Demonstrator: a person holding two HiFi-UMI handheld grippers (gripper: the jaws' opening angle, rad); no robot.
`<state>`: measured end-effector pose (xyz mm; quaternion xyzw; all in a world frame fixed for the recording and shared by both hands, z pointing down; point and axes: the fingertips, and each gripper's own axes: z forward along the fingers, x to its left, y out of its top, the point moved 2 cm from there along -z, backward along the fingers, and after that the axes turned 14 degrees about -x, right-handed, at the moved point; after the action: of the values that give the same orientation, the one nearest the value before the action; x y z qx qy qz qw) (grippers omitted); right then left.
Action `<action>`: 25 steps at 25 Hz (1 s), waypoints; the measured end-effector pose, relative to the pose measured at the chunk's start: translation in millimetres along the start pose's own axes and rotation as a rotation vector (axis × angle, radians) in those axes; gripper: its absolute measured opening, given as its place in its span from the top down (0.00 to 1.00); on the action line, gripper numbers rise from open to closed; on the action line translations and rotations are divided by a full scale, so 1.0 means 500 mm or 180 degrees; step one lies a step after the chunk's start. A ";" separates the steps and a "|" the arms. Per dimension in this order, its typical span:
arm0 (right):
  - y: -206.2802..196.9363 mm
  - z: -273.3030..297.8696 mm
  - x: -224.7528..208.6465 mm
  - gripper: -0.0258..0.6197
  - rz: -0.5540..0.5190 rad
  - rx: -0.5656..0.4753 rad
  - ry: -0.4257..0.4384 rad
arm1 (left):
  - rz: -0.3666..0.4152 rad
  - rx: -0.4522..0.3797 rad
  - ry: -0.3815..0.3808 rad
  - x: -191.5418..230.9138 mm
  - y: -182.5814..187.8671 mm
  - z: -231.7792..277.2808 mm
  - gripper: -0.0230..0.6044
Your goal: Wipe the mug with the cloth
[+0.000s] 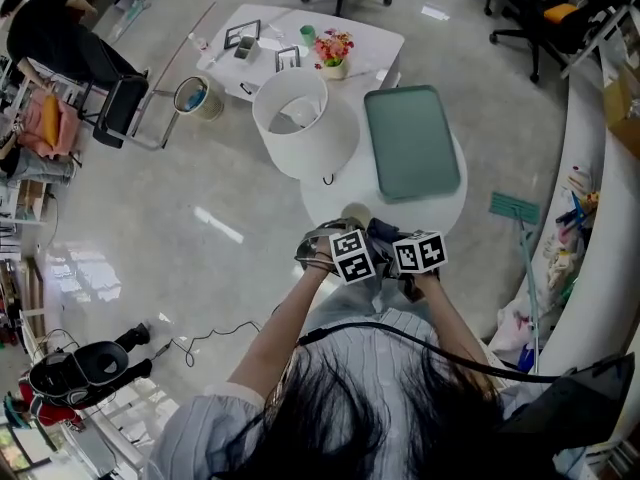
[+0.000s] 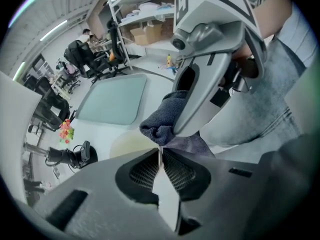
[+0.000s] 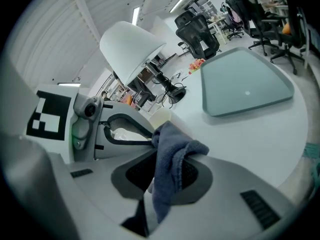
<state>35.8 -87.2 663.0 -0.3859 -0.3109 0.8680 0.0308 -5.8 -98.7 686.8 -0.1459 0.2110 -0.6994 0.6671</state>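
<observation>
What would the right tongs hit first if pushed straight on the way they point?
Probably the pale cream mug, just beyond the grey-blue cloth that they grip; depth is unclear.

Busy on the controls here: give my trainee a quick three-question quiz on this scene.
1. True or false: the right tool is clamped on the cloth.
2. The tray is: A red, B green, C black.
3. Which sits nearer the right tool, the mug or the tray?
Key: 1 true; 2 B; 3 the mug.
</observation>
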 end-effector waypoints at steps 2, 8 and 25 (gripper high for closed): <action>0.000 0.001 -0.006 0.84 0.0011 0.0032 -0.0020 | 0.0221 0.0051 -0.0136 0.003 -0.002 -0.001 0.90; 0.007 0.007 -0.007 0.84 0.0012 0.0071 0.0001 | 0.1265 0.0270 -0.0513 0.014 -0.018 -0.010 0.90; 0.007 0.011 -0.015 0.84 0.0014 0.0130 -0.0007 | 0.2659 0.0411 -0.0820 0.041 -0.044 -0.011 0.90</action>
<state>37.8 -95.4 668.7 -0.3849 -0.2923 0.8747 0.0363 -28.9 -117.9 691.5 -0.0921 0.1229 -0.3576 0.9212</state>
